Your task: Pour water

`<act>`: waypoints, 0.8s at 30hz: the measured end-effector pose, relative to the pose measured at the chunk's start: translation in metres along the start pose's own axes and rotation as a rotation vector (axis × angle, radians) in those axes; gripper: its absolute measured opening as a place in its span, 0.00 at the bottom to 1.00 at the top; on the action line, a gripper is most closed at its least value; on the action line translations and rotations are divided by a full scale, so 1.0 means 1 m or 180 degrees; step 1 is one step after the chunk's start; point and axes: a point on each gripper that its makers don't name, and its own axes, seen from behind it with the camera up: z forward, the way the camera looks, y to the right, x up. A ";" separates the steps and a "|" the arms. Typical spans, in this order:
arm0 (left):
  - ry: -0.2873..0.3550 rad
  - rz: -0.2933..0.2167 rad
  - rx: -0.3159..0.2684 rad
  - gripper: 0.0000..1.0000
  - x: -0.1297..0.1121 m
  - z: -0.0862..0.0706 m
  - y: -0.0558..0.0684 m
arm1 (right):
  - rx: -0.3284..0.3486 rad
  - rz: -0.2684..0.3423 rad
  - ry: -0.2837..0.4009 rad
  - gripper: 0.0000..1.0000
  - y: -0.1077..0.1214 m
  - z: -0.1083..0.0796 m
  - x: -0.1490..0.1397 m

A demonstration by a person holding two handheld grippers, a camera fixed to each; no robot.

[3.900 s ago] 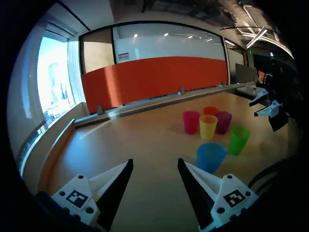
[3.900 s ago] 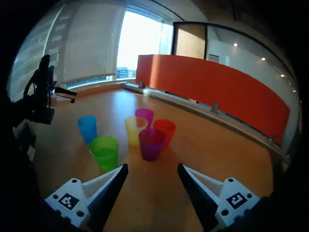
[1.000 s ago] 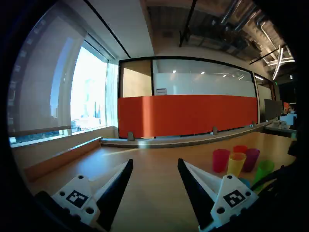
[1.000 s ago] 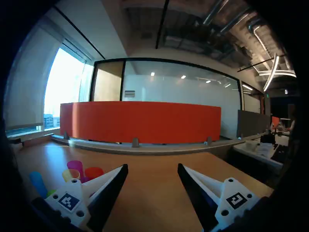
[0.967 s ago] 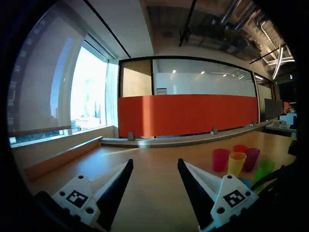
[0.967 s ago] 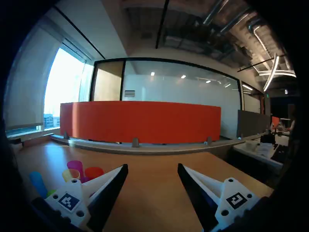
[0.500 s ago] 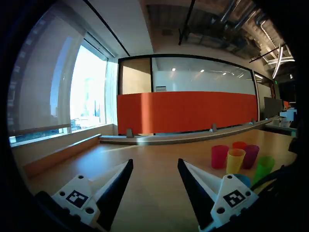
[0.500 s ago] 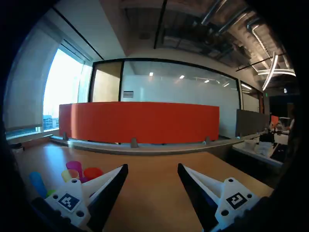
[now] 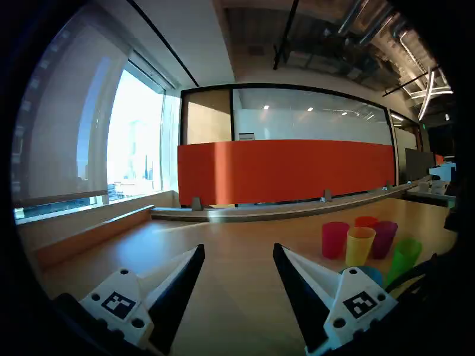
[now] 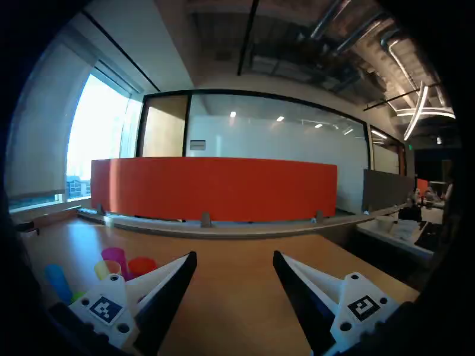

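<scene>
The left gripper [image 9: 237, 247] is hovering above the wooden table [image 9: 178, 237], its fingers spread apart and gripping nothing. Off to its right, a pink cup [image 9: 334, 239], yellow cup [image 9: 360, 245], purple cup [image 9: 383, 238] and green cup [image 9: 405, 256] are standing clustered together. The right gripper [image 10: 233, 255] is also gaping empty, with the cluster sitting at its lower left.
</scene>
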 end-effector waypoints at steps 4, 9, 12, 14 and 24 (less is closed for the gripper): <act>-0.0005 -0.0012 -0.0004 0.85 -0.002 0.002 0.002 | 0.0001 -0.0008 -0.0002 1.00 0.000 0.000 0.001; -0.0001 -0.0021 -0.0001 0.85 -0.004 0.002 0.005 | 0.0003 -0.0001 0.0005 1.00 0.000 0.000 0.000; -0.0007 -0.0033 -0.0005 0.85 -0.006 0.003 0.007 | 0.0006 -0.0002 -0.0004 0.99 0.000 0.000 -0.001; -0.0015 -0.0041 -0.0013 0.85 -0.008 0.003 0.009 | 0.0000 -0.0003 -0.0003 0.99 0.001 0.000 0.000; -0.0015 -0.0105 -0.0029 0.85 -0.007 0.003 0.010 | 0.0010 0.0012 0.0006 1.00 0.001 -0.002 0.002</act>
